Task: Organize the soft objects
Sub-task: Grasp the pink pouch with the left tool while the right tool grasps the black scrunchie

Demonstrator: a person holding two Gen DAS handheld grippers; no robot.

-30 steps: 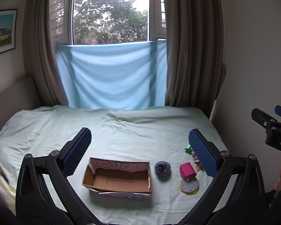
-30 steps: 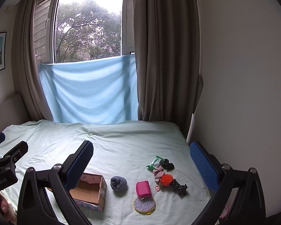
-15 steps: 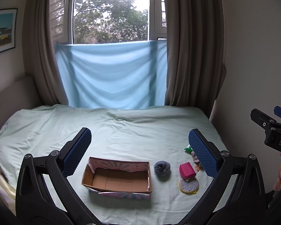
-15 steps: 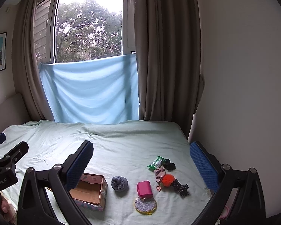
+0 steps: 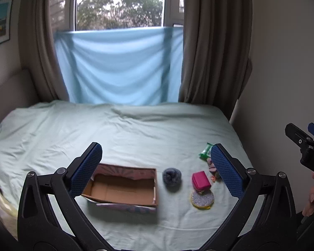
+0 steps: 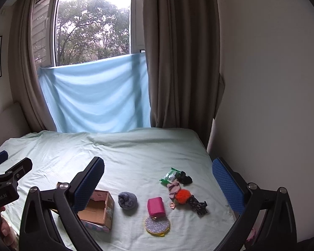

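Observation:
An open cardboard box (image 5: 123, 188) (image 6: 98, 209) lies empty on the pale green bed sheet (image 5: 136, 129). Right of it sit a grey-blue fuzzy ball (image 5: 172, 176) (image 6: 127, 200), a pink pouch (image 5: 201, 179) (image 6: 156, 206) and a glittery round pad (image 5: 202, 198) (image 6: 157, 224). Further right lie a green packet (image 6: 168, 175), a black scrunchie (image 6: 186, 179), a pink cloth piece (image 6: 173, 188), an orange pompom (image 6: 182, 196) and a dark patterned scrunchie (image 6: 197, 206). My left gripper (image 5: 157, 169) is open above the box. My right gripper (image 6: 158, 183) is open above the small items, holding nothing.
A blue cloth (image 5: 119, 67) hangs over the window between brown curtains (image 5: 211, 41). A wall (image 6: 272, 83) borders the bed's right side. The sheet beyond the objects stretches wide toward the window. A hand (image 5: 312, 196) holds the right gripper's handle at the edge.
Both grippers have lowered and come a little closer to the bed, so the box and small items sit higher in the views. Both stay open. Nothing on the bed moved.

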